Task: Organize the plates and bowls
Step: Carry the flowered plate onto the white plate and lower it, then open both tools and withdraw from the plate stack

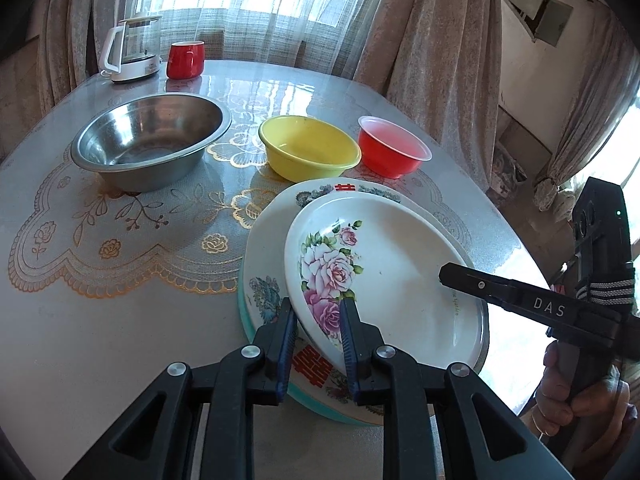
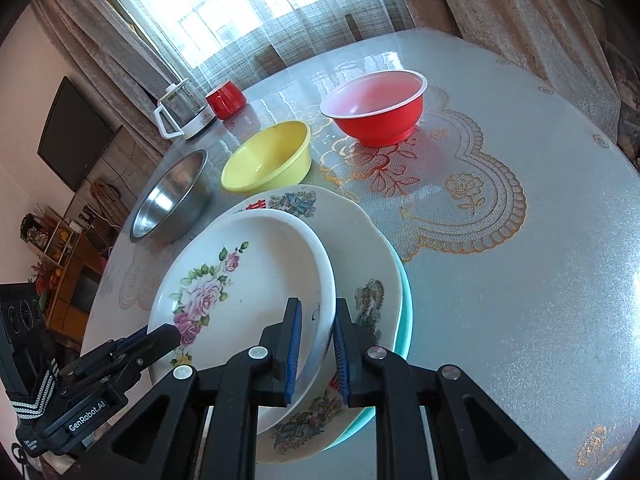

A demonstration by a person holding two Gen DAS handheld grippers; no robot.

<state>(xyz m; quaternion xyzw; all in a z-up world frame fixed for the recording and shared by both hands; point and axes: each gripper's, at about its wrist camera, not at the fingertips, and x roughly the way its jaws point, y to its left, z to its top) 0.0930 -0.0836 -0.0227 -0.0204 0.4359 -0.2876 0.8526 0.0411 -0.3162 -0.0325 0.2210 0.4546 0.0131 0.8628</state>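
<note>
A white rose-printed plate (image 1: 384, 276) (image 2: 248, 280) lies tilted on a larger patterned plate (image 1: 264, 240) (image 2: 360, 256), which rests on a teal plate (image 1: 312, 402) (image 2: 406, 308). My left gripper (image 1: 318, 312) straddles the rose plate's near rim, jaws close on it. My right gripper (image 2: 317, 312) straddles the opposite rim the same way; it also shows in the left wrist view (image 1: 442, 272). A steel bowl (image 1: 152, 140) (image 2: 172, 200), a yellow bowl (image 1: 308, 146) (image 2: 268, 156) and a red bowl (image 1: 392, 148) (image 2: 376, 106) stand in a row behind.
A glass kettle (image 1: 132, 48) (image 2: 182, 114) and a red mug (image 1: 185, 60) (image 2: 226, 99) stand at the table's far edge by the curtains. The round table (image 1: 100, 340) (image 2: 520, 280) has a gold-patterned cover.
</note>
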